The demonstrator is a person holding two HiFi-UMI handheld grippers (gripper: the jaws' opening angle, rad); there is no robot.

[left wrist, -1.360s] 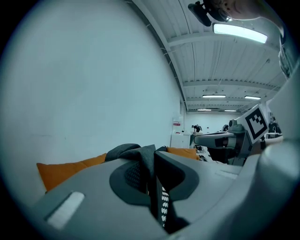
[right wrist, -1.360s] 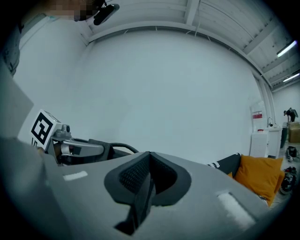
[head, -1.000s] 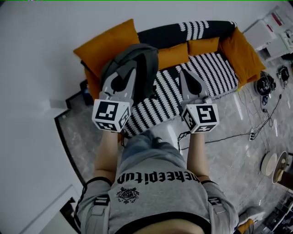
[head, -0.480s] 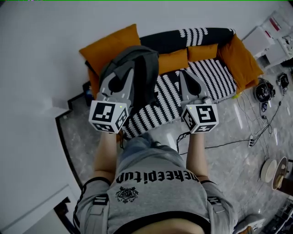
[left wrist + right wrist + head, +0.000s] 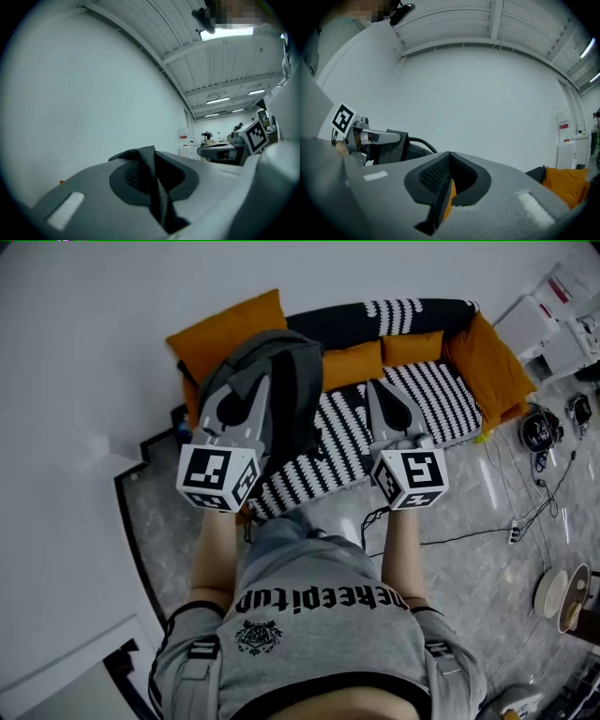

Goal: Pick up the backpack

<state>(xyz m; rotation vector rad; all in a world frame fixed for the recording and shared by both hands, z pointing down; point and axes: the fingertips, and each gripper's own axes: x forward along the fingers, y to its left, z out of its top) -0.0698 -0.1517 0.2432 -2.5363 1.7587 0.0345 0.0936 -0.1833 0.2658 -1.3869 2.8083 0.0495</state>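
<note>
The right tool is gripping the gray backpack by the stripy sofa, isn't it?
No, it is the left tool that grips the gray backpack by the stripy sofa. The left gripper view shows the dark strap pinched between its jaws. The right tool holds nothing.

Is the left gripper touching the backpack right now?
Touching. The left gripper view shows the left gripper with its jaws closed on a dark fold of the backpack; the head view shows the backpack at that gripper's tips.
</note>
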